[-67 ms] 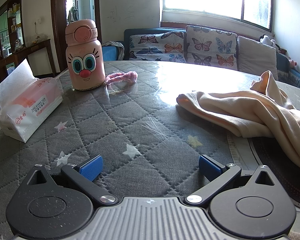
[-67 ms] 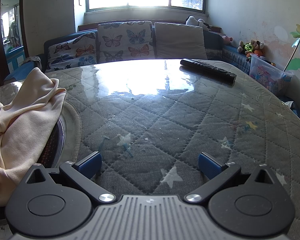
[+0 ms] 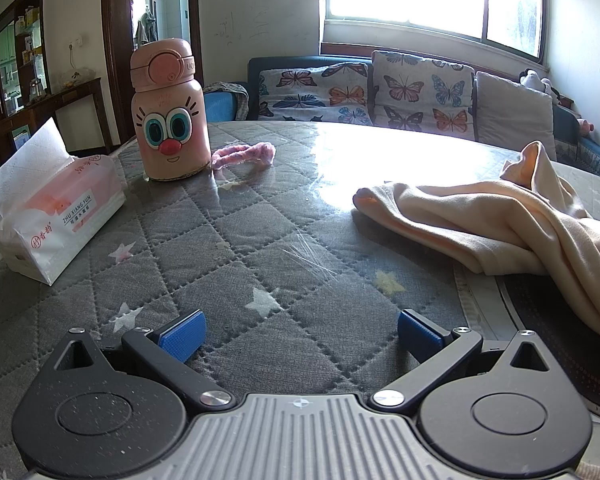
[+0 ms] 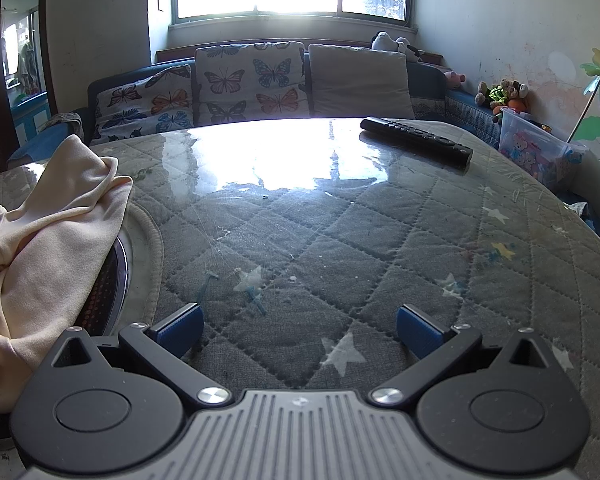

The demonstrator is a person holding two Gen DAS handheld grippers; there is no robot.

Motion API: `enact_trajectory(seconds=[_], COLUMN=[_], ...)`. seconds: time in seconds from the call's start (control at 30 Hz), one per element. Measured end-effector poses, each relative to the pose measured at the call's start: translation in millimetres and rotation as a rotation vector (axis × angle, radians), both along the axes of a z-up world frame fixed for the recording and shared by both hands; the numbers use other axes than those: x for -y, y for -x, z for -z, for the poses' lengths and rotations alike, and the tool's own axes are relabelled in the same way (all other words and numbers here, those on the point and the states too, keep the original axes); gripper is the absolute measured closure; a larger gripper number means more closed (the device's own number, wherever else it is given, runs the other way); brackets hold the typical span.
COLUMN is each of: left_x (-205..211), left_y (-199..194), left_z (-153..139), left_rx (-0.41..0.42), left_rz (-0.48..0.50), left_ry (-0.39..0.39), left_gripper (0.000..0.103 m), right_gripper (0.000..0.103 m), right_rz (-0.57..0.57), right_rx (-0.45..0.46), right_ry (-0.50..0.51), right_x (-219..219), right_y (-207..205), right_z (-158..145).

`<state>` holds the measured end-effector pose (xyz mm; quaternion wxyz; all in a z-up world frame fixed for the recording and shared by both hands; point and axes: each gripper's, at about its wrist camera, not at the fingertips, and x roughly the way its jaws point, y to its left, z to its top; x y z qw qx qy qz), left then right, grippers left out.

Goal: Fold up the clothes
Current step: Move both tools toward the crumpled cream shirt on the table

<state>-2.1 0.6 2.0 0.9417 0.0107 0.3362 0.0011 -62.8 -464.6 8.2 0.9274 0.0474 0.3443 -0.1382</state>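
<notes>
The left gripper [image 3: 300, 334] and right gripper [image 4: 298, 330] remain spread wide, empty, above the grey quilted star-pattern table cover [image 3: 228, 248]. The crumpled cream fabric garment [image 3: 512, 228] lies unchanged between them, untouched.

Open tabletop [image 4: 340, 240] beside garment [image 4: 40, 248]
</notes>
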Motion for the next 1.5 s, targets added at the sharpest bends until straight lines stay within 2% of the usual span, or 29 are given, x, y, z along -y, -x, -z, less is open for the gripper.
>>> enact_trajectory(seconds=[0.13, 0.33, 0.57, 0.77, 1.07, 1.5], left_x=[-3, 11, 40, 61, 80, 96], left_y=[10, 26, 55, 73, 96, 116], left_z=[-6, -11, -20, -28, -34, -32], left_rx=[-0.004, -0.033, -0.027, -0.021, -0.043, -0.062], left_rz=[-0.007, 0.018, 0.101, 0.153, 0.179, 0.204], left_ry=[0.011, -0.032, -0.058, -0.047, -0.034, -0.041], left_gripper=[0.000, 0.000, 0.000, 0.000, 0.000, 0.000], right_gripper=[0.000, 0.000, 0.000, 0.000, 0.000, 0.000], right_rz=[-0.005, -0.021, -0.109, -0.166, -0.240, -0.297], right_rx=[-0.007, -0.020, -0.021, -0.007, 0.014, 0.023], right_ry=[-0.007, -0.001, 0.028, 0.016, 0.018, 0.030], right_x=[1, -9, -35, -55, -79, -110], right_y=[2, 14, 36, 54, 83, 110], right_z=[-2, -6, -13, -22, -35, -35])
